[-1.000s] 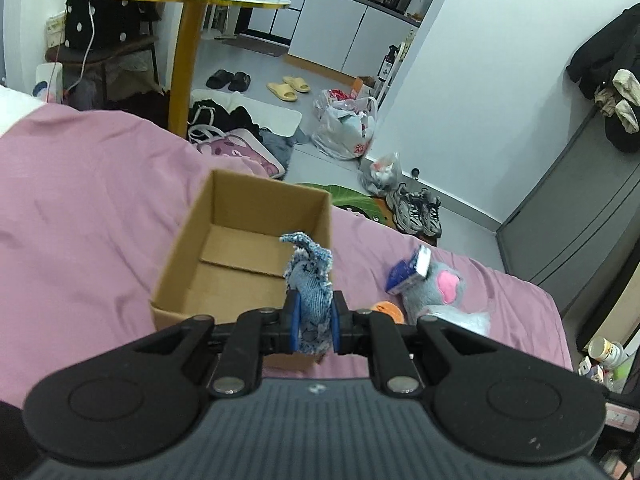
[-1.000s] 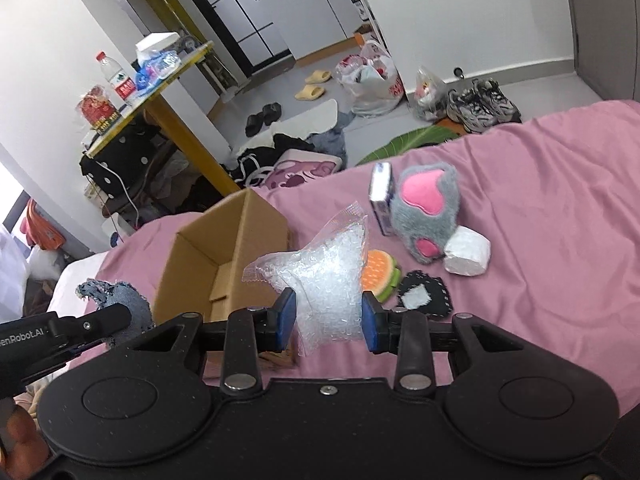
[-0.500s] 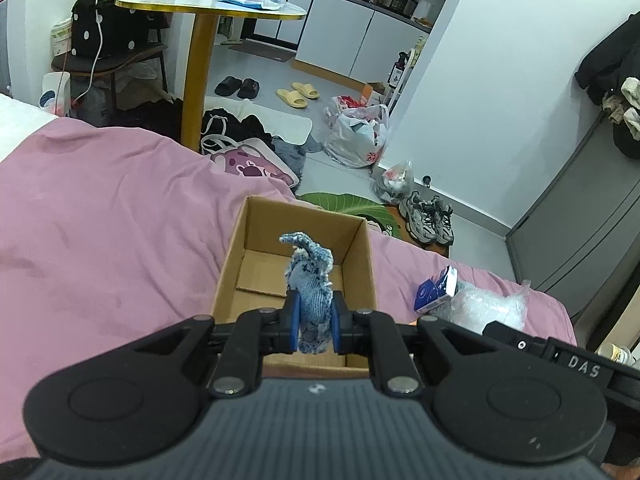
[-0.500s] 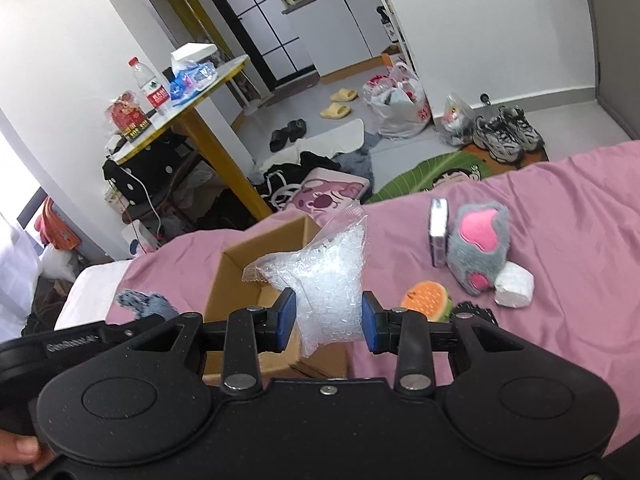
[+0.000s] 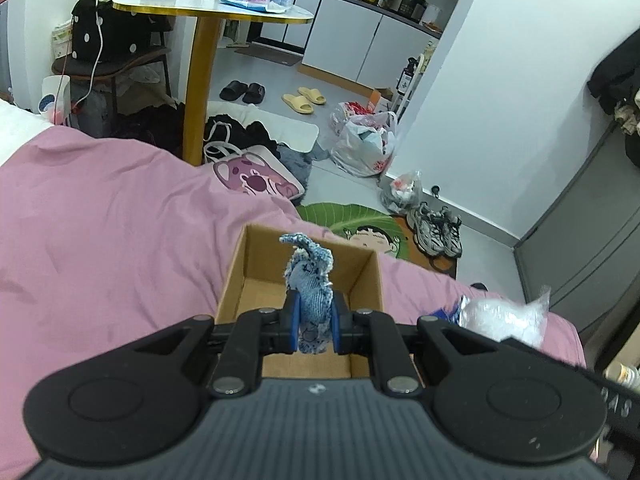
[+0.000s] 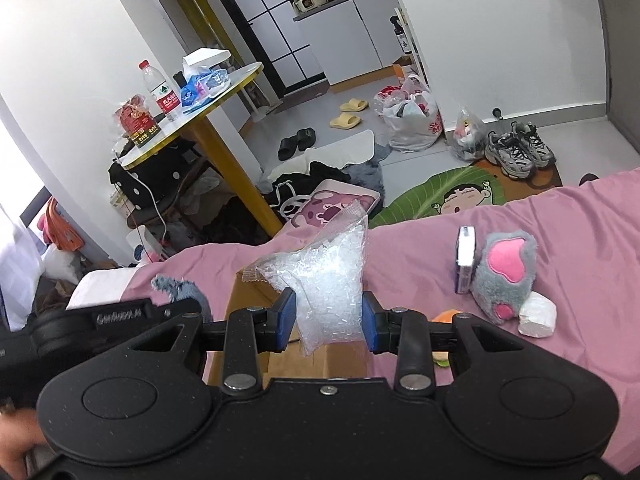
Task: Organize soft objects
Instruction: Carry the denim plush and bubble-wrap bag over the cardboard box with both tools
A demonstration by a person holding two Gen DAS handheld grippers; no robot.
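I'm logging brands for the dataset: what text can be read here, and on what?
"GenRobot.AI", blurred: left gripper, which holds cloth.
"DAS", sideways: right gripper, which holds pellet bag.
Bottle, jar and shopping bag labels: too small to read.

Left gripper (image 5: 314,330): jaws were nearly closed, blue pads pressed on a denim scrap (image 5: 310,276) that stood up between them.
Left gripper pose: it pointed forward and slightly down, held level.
Left gripper seen from the right wrist: its black body (image 6: 116,316) lay to the left, close beside the right one.
Right gripper (image 6: 328,318): jaws stood wider apart, pads clamped on a clear bag of beads (image 6: 324,276).
Hand (image 6: 18,446): a blurred patch of skin at the lower left edge, probably the left hand on its handle.
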